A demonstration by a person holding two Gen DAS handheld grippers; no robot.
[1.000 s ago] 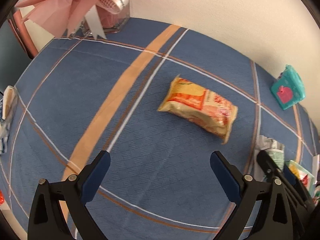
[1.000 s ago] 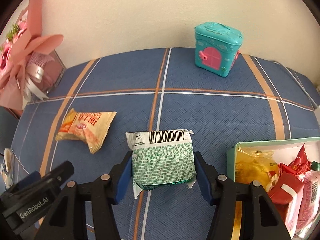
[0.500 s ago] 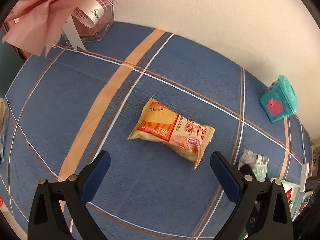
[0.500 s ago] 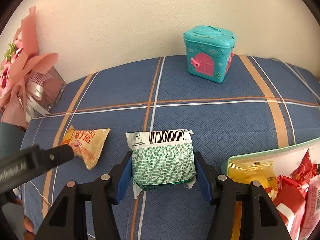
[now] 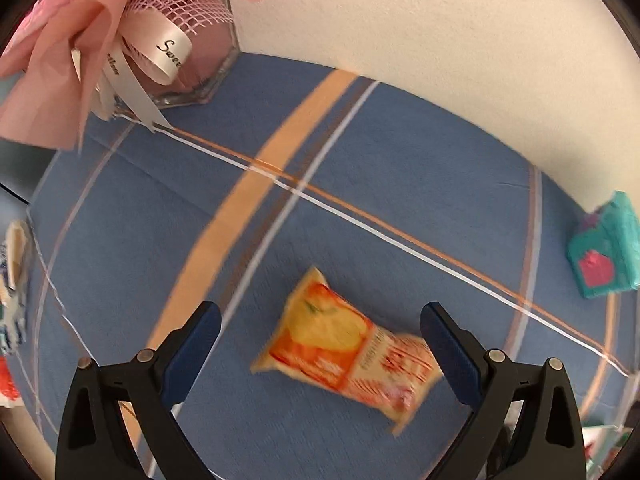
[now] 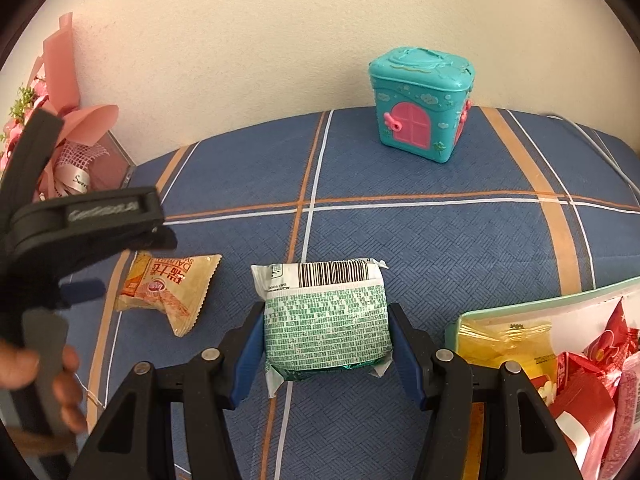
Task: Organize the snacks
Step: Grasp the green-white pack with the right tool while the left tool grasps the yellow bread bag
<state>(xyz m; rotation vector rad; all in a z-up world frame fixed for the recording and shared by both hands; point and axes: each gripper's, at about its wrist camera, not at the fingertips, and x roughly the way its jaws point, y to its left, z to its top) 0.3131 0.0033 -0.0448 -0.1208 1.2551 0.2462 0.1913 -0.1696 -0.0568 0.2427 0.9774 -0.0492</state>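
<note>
An orange and yellow snack packet (image 5: 348,356) lies flat on the blue plaid cloth. My left gripper (image 5: 320,344) is open, its jaws on either side of the packet and just above it. The packet also shows in the right wrist view (image 6: 168,292), with the left gripper (image 6: 80,236) over it. My right gripper (image 6: 326,340) is shut on a green and white snack packet (image 6: 326,320), barcode end forward, held above the cloth. A pale green tray (image 6: 532,304) at the right holds a yellow packet (image 6: 504,340) and red packets (image 6: 592,392).
A teal toy house box (image 6: 422,104) stands near the back wall. A pink bouquet in a clear box (image 5: 132,40) stands at the back left. More packets (image 5: 12,280) lie at the left edge of the cloth.
My left gripper has moved forward over the orange packet, which now lies between its open jaws. My right gripper keeps holding the green packet and has lifted a little.
</note>
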